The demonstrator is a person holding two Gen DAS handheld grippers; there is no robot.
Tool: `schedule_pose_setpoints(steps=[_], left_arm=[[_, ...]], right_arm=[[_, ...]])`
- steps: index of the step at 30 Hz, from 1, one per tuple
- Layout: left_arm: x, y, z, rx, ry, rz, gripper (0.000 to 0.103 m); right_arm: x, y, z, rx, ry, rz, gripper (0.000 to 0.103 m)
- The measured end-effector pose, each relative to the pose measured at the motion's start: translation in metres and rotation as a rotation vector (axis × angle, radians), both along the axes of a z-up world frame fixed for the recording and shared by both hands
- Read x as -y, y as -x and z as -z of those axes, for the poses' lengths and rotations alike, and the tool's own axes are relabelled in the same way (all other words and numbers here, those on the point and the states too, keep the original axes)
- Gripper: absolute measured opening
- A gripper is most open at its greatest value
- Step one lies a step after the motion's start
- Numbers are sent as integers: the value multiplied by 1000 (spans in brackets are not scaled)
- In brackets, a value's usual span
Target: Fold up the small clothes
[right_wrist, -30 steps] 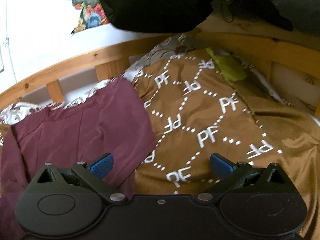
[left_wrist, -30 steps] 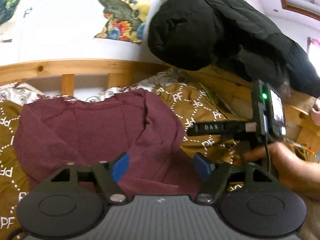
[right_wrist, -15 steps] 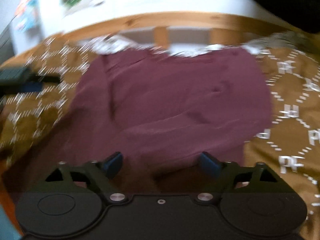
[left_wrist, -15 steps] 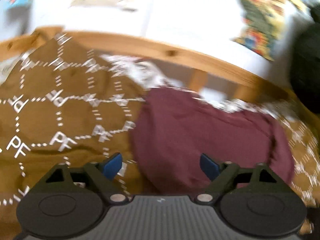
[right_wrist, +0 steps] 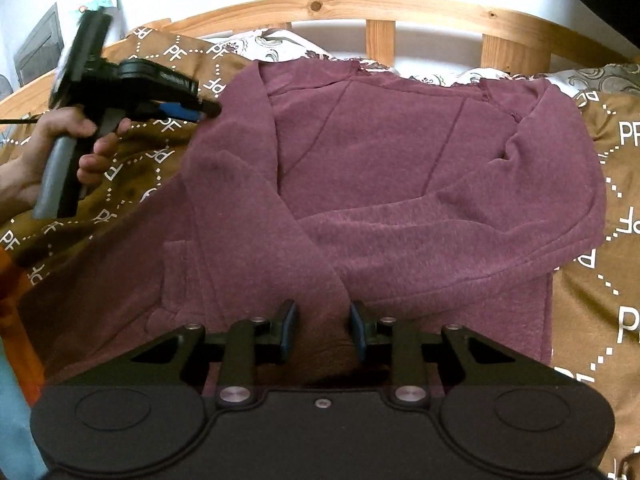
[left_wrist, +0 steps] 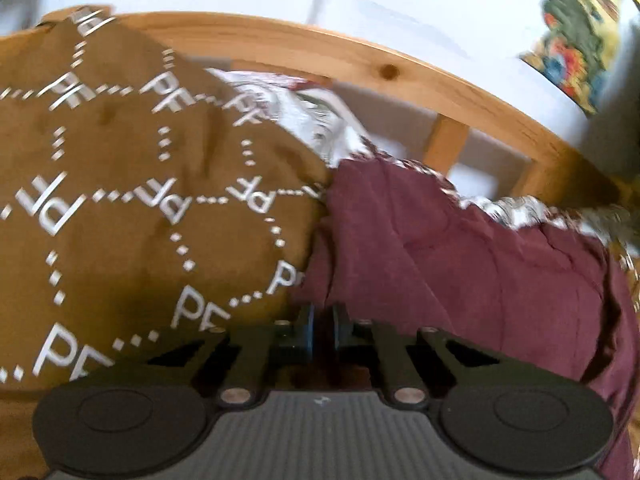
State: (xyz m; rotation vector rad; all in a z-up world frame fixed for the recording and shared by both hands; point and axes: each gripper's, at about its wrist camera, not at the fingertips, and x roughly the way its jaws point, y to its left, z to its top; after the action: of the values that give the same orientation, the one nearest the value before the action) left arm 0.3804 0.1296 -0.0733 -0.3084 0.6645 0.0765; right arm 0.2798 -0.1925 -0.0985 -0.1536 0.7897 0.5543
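Right gripper [right_wrist: 323,330] sits nearest, low over the near hem of the maroon sweatshirt [right_wrist: 392,168]. Its jaws are partly spread with a ridge of maroon cloth between them; whether they actually bite the cloth I cannot tell. Probably lined up on the hem so the bottom can be lifted and folded up toward the neck.

Left gripper [left_wrist: 321,330] has its jaws pressed nearly together at the sweatshirt's [left_wrist: 460,264] left edge, right where cloth meets the bedspread [left_wrist: 120,200]. The right wrist view shows its blue tips touching the garment's shoulder edge [right_wrist: 208,110], so it looks pinched on that edge, though the left view is blurred. Likely holding that side to pull it flat or bring it inward. The left hand [right_wrist: 60,152] grips the handle off to the side, over the bedspread.

The sweatshirt lies flat, spread on the brown PF-patterned bedspread [right_wrist: 600,240], neck toward the headboard. Both sleeves are already crossed in over the chest, left one lying diagonally on top. Fabric is soft, thick, slightly heathered, with seam lines and shallow wrinkles.

Further back: a white patterned sheet [right_wrist: 272,46] peeks out past the collar, then the wooden bed rail [right_wrist: 380,4] with slats, then the white wall.
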Motion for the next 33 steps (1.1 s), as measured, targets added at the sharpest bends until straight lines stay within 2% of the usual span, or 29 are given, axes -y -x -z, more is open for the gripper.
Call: schedule_pose_setpoints(steps=[5,8,10,11,12,13,15,20,22,24,25,26,27,30,33], left_arm=[[-13,1,1,-18,38,-80,4],[-14,2,3,-26,61,-73,17],[-19,7,0,-9,104,-70,28],[-21,9,-1,-1,126,-74,30],[-23,9,-2,5,143,-81,31],[-25,11,-2,7,151,-87,31],[-25,9,0,-6,133,-96,31],[-22,6,8,-29,116,-99,31],[-21,5,9,-32,105,-98,31],[-23,6,9,-37,115,-105,33],[-26,6,9,-42,137,-117,34],[-29,8,9,-45,162,-127,35],[-33,10,9,-45,188,-140,40],[-41,11,10,-45,230,-166,43],[-46,8,13,-52,249,-168,41]], right_arm=[[0,-1,1,1,-1,11,31],[-2,1,2,9,13,4,31],[-2,2,0,16,16,9,31],[-1,4,-1,23,22,20,27],[-1,5,-2,34,33,37,18],[0,6,-4,45,51,61,13],[7,7,-8,46,57,102,5],[14,7,-7,31,13,107,5],[14,5,-7,32,-29,96,17],[13,4,-8,44,-75,89,33],[11,3,-9,57,-89,86,37],[10,1,-9,71,-97,78,46],[8,0,-10,82,-102,72,52],[-3,-12,-14,130,-124,54,58],[-30,-41,-20,127,-122,38,58]])
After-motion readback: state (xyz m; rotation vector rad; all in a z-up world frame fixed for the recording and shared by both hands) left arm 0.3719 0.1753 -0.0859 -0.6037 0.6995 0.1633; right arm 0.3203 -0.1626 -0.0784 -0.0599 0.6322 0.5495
